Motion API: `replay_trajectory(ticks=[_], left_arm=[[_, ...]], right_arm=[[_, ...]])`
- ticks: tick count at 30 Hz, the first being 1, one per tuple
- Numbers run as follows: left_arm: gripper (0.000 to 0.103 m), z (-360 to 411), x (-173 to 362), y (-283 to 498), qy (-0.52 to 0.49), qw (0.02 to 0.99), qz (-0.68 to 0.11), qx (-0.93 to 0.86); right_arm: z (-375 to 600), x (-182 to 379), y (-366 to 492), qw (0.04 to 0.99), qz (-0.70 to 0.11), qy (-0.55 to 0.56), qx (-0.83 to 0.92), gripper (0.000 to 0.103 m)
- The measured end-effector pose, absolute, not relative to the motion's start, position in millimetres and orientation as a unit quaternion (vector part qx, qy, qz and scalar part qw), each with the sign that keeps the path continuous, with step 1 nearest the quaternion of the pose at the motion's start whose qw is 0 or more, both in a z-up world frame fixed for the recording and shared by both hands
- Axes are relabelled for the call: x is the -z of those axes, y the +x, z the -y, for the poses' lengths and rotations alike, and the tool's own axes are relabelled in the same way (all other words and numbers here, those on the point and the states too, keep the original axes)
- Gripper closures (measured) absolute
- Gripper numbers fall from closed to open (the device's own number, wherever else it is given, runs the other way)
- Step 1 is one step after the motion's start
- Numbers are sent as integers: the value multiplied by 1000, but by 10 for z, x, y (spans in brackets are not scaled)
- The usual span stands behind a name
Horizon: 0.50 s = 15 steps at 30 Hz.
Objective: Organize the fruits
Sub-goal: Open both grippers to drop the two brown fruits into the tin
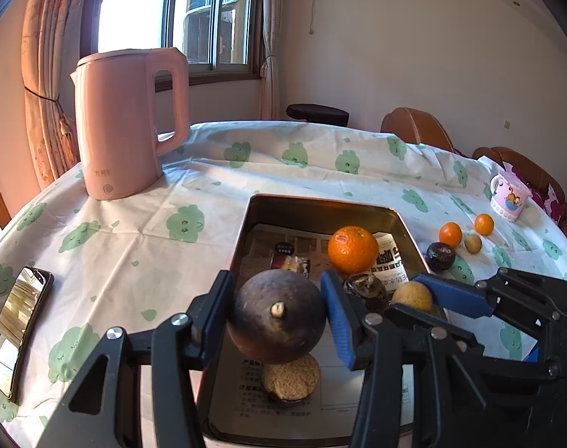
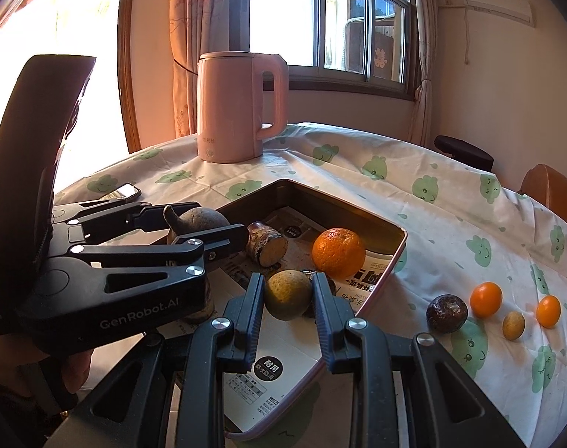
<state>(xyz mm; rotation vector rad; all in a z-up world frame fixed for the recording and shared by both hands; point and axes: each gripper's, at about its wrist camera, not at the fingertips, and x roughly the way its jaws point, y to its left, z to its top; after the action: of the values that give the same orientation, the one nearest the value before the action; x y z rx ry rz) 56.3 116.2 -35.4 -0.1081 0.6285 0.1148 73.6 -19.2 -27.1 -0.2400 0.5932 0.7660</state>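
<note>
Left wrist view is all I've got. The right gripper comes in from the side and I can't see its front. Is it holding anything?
Observer: Yes. The right gripper is shut on a yellowish-brown fruit, both pads against its sides, over the tray.
Operator: My left one has the big dark fruit. Does it have a stem?
Observer: From the right wrist view, the dark fruit in the left gripper has a stubby stem sticking out on its far side.
Operator: The cut piece under my fruit, what is it?
Observer: From here it is a short chunk with brown-and-white skin and a pale cut face, lying on the paper beside the big orange.
</note>
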Motion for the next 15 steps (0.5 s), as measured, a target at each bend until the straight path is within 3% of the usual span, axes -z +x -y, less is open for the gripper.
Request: replay_trajectory(ticks=[11,14,15], left_arm=[[50,-1144,334,567,-49,949,-308,-55],[41,-1162,311,551,-51,949,-304,-59],[33,-1170,298,535,-55,950,-301,-57]], right_arm=[[216,277,758,876,-290,-104,-372,74],[242,275,762,876,-291,-99,-371,71],[254,273,762,877,-291,-99,-370,65]])
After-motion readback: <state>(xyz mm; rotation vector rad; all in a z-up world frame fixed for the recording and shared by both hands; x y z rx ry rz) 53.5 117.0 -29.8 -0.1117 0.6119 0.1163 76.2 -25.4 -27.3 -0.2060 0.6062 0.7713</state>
